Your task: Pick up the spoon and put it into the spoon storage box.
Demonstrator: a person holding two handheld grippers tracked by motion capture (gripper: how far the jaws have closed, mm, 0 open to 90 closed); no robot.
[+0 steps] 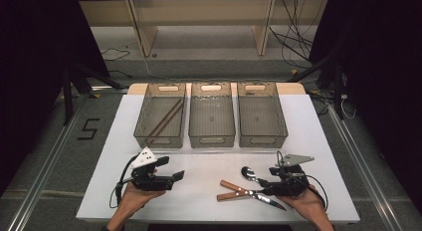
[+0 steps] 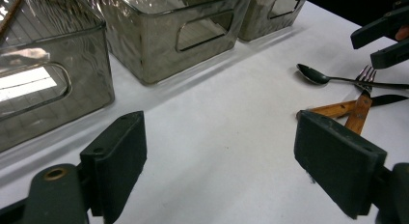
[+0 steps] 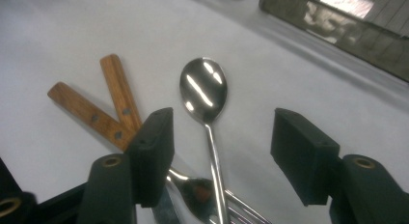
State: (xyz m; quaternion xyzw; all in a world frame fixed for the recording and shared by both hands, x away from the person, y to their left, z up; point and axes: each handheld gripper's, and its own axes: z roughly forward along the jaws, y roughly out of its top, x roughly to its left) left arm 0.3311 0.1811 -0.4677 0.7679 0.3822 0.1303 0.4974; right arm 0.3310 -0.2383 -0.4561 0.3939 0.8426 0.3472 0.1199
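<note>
A steel spoon (image 1: 247, 172) (image 3: 203, 89) lies on the white table (image 1: 209, 161) at the front right, beside a wooden-handled knife (image 1: 234, 187) and a wooden-handled fork (image 1: 226, 195). Their two wooden handles (image 3: 118, 91) cross to the left of the spoon. My right gripper (image 1: 263, 183) (image 3: 222, 151) is low over this pile, its jaws either side of the spoon's thin handle, pads apart from it. My left gripper (image 1: 178, 177) (image 2: 219, 156) is open over bare table at the front left, pointing toward the cutlery (image 2: 359, 113).
Three translucent grey bins stand in a row at the back: left bin (image 1: 159, 140), middle bin (image 1: 211, 139), right bin (image 1: 263, 139). Brown chopsticks (image 1: 165, 120) lie in the left one. The near bin walls (image 2: 144, 45) are just ahead of my left gripper.
</note>
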